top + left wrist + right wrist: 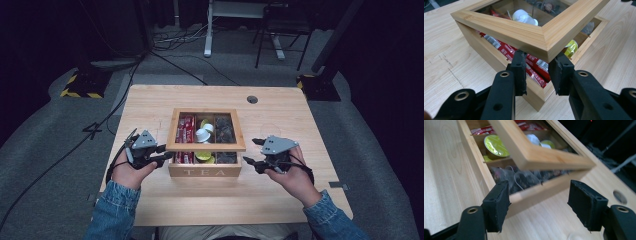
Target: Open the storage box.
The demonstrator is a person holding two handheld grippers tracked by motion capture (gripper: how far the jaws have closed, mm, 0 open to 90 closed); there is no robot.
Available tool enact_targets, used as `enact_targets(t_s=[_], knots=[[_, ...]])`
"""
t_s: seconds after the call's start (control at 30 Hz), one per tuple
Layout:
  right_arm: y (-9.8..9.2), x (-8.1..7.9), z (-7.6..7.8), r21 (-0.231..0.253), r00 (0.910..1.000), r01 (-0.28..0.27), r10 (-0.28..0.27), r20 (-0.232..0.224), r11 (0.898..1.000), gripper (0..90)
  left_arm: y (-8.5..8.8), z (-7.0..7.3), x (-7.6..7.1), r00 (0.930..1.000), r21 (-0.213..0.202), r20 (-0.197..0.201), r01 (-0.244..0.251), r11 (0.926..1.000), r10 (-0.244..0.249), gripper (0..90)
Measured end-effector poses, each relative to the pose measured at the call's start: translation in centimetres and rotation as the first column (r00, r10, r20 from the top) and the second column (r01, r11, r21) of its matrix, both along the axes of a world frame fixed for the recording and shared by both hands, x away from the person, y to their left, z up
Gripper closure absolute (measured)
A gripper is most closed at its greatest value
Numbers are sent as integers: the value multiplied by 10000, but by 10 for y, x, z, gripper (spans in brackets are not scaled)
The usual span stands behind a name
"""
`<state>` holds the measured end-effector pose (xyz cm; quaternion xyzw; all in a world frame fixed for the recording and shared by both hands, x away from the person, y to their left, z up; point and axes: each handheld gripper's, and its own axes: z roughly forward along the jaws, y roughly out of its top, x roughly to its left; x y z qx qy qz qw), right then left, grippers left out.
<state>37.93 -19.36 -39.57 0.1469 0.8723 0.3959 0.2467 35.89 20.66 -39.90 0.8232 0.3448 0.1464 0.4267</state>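
Observation:
A wooden box marked TEA [205, 172] stands mid-table, its glass-paned lid [205, 146] lifted at the front and tilted. My left gripper [167, 157] is at the lid's front left corner. In the left gripper view its pads [520, 67] close on that lid corner [544, 42] above the box base. My right gripper [250, 151] hovers just right of the box, open, with nothing between its fingers [497, 203]. Inside lie red packets [186, 127], white and yellow-green capsules [204, 132] and dark tea bags [524, 178].
The light wooden table [150, 105] has a round hole [252, 99] near its far edge. Behind it on the grey floor are cables, a yellow-and-black striped base [80, 85] and a dark chair [280, 30].

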Motion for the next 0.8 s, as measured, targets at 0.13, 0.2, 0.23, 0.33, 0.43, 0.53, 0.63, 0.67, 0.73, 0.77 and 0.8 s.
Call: enact_targets(t_s=[0.13,0.2,0.23,0.33,0.43,0.53,0.63,0.67,0.73,0.77,0.8], knots=[[16,2,3,-278,9982,-212,227,550,9994,376,0,1,0,9999,-268,-91,-57,9996,54,663],[20,4,4,-311,9975,-215,236,672,9993,393,0,2,0,10000,-230,2,-54,9997,55,658],[21,5,4,-312,9971,-252,273,705,9992,398,0,2,0,9999,-273,23,-111,9996,111,656],[22,9,7,-340,9967,-207,233,777,9992,437,0,2,0,9999,-309,55,-141,9994,142,656],[22,12,10,-272,9964,-208,229,819,9994,479,-1,3,-1,9997,-345,147,-207,9992,212,656],[23,13,13,-255,9960,-217,238,866,9994,480,0,3,-2,9993,-583,272,-225,9980,241,652],[24,15,17,-243,9954,-247,269,923,9994,485,1,4,-2,9985,-680,521,-156,9976,192,636],[24,15,18,-247,9954,-259,281,913,9994,486,1,4,-2,9985,-680,521,-156,9976,192,621],[23,17,20,-186,9957,-298,313,873,9994,487,0,3,-2,9970,-597,737,-188,9980,231,572],[23,18,21,-146,9960,-313,324,827,9994,486,0,3,-2,9960,-540,855,-220,9983,266,558],[23,18,21,-146,9960,-313,324,827,9994,486,1,3,-2,9955,-576,907,-228,9981,280,558]])
